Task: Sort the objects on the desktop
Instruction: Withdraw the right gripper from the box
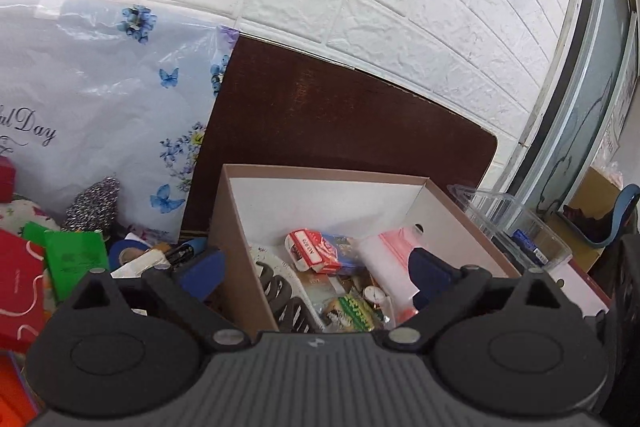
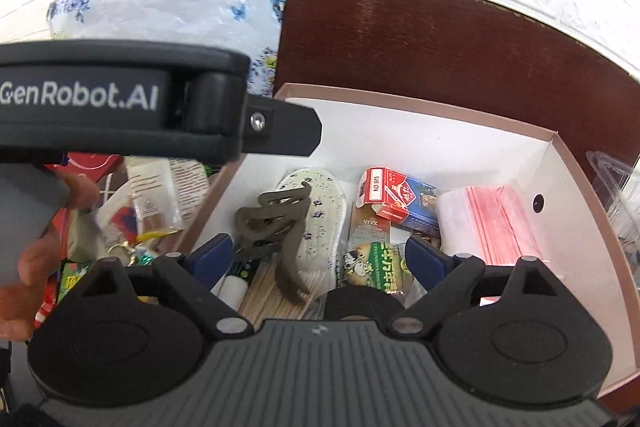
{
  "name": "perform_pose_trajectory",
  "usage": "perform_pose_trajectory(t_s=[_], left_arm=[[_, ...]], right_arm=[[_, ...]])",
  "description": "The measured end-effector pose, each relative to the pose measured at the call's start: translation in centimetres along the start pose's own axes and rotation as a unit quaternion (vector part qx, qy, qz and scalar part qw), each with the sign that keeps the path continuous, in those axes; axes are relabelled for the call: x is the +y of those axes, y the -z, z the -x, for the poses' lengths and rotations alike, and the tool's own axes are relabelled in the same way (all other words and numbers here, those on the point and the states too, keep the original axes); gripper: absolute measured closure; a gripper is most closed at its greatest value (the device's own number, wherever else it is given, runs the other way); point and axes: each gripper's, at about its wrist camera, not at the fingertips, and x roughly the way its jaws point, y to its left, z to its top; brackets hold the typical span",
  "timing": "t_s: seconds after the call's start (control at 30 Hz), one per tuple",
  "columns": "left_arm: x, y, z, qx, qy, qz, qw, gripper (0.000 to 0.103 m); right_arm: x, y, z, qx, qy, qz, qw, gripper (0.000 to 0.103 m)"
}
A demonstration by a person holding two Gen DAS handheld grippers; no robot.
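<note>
An open cardboard box [image 1: 236, 211] with white inner walls [image 2: 420, 131] holds a red-and-blue carton [image 2: 394, 199], a pink-and-white roll [image 2: 488, 223], a green snack packet [image 2: 380, 267], a speckled insole [image 2: 324, 215] and a dark hair claw [image 2: 280, 227]. My left gripper [image 1: 316, 269] is open and empty, straddling the box's left wall. My right gripper [image 2: 318, 255] is open and empty above the box's contents. The left gripper's body [image 2: 120, 103] shows at the left of the right wrist view.
A dark wooden desk [image 1: 340, 115] meets a white brick wall. A floral plastic bag [image 1: 100, 107] stands at the left. Red [image 1: 16, 287] and green [image 1: 76, 259] packets and small clutter lie left of the box. A clear plastic container [image 1: 516, 223] sits to its right.
</note>
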Motion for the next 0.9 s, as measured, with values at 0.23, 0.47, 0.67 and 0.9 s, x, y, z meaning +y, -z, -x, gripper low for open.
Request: perform_pose_trajectory(t_s=[0.23, 0.47, 0.67, 0.9], left_arm=[[-1.4, 1.7, 3.2, -0.007, -0.015, -0.022, 0.9996, 0.002], [-2.8, 5.0, 7.4, -0.008, -0.052, 0.01, 0.9986, 0.001], [-4.3, 9.4, 9.2, 0.048, -0.082, 0.023, 0.9952, 0.0], [-7.0, 12.8, 11.0, 0.051, -0.109, -0.005, 0.9927, 0.0]], right_arm=[[1.4, 1.1, 3.5, -0.013, 0.016, 0.006, 1.0, 0.012], [2.2, 4.4, 7.5, -0.038, 0.035, -0.002, 0.999, 0.01], [2.5, 9.3, 10.9, -0.056, 0.074, -0.018, 0.996, 0.006], [2.1, 14.4, 14.8, -0.065, 0.117, -0.071, 0.988, 0.005]])
